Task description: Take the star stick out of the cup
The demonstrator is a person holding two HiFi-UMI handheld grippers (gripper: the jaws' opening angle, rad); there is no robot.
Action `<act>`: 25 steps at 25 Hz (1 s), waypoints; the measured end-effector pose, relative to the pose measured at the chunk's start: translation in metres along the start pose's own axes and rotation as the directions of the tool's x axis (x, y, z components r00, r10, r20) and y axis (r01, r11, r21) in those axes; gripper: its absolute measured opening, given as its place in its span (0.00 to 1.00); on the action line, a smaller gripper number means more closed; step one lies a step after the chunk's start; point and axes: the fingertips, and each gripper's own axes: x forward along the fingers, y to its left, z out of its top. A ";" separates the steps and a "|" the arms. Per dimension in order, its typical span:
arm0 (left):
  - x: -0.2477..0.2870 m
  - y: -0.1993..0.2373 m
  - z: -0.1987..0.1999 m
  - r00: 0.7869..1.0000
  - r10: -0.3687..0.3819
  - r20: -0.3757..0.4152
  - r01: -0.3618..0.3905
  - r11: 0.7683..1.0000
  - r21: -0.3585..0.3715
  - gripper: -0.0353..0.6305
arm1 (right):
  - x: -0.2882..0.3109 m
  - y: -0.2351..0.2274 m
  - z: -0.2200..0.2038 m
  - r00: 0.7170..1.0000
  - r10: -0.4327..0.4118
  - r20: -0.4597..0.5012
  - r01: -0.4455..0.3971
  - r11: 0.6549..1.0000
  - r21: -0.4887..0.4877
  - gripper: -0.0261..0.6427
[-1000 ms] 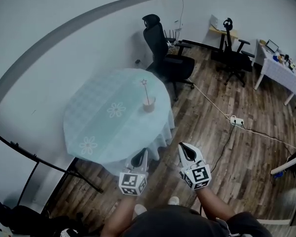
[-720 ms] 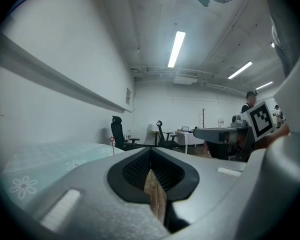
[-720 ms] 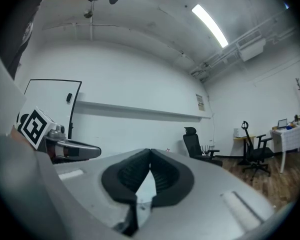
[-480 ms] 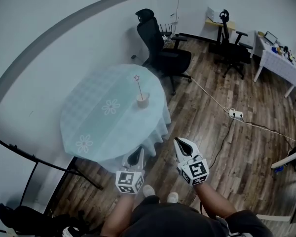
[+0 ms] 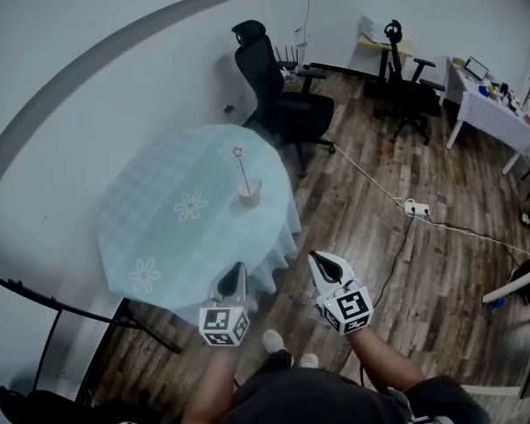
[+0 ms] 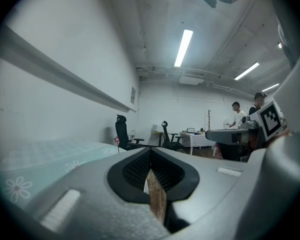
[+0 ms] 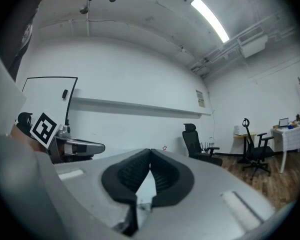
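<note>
Round table (image 5: 150, 210), star stick (image 5: 242, 170) upright in cup (image 5: 249, 194); left gripper (image 5: 237, 270) and right gripper (image 5: 319, 261) fingers together.

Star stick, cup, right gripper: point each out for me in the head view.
star stick (image 5: 243, 173), head view, mid-shaft.
cup (image 5: 249, 195), head view, side wall.
right gripper (image 5: 319, 258), head view, between its fingertips.

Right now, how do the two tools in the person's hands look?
The left tool and right tool match: light grey tapering shells, black ribbed pads inside, a white cube with black square markers behind. No cables show. The person wears dark clothes.
</note>
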 end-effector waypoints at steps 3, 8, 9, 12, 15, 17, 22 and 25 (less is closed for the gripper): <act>0.015 0.016 0.001 1.000 0.006 -0.001 -0.006 1.000 -0.011 0.06 | 0.019 -0.007 -0.002 1.000 -0.004 -0.011 0.004 1.000 0.001 0.04; 0.044 0.043 0.000 1.000 -0.005 -0.016 0.004 1.000 -0.022 0.06 | 0.062 -0.014 0.002 1.000 -0.007 -0.010 0.007 1.000 0.000 0.04; 0.049 0.048 -0.001 1.000 -0.009 -0.019 0.008 1.000 -0.023 0.06 | 0.070 -0.014 0.002 1.000 -0.006 -0.012 0.006 1.000 -0.001 0.04; 0.068 0.064 0.004 0.999 -0.027 -0.016 0.027 0.999 -0.023 0.06 | 0.097 -0.016 0.005 1.000 -0.008 -0.014 0.008 1.000 -0.005 0.04; 0.087 0.082 0.015 0.999 -0.044 -0.002 0.044 0.999 -0.008 0.06 | 0.119 -0.016 0.009 1.000 -0.014 -0.010 0.014 1.000 -0.009 0.04; 0.096 0.094 0.020 0.998 -0.056 0.003 0.056 0.998 0.005 0.06 | 0.132 -0.013 0.008 1.000 -0.018 -0.014 0.018 1.000 -0.005 0.04; 0.110 0.115 0.016 0.996 -0.084 0.002 0.084 0.996 0.001 0.06 | 0.161 -0.006 0.003 0.999 -0.029 -0.027 0.029 1.000 -0.008 0.04; 0.119 0.121 0.016 0.994 -0.107 0.001 0.107 0.994 0.010 0.06 | 0.173 -0.003 0.004 0.999 -0.028 -0.029 0.028 1.000 -0.014 0.04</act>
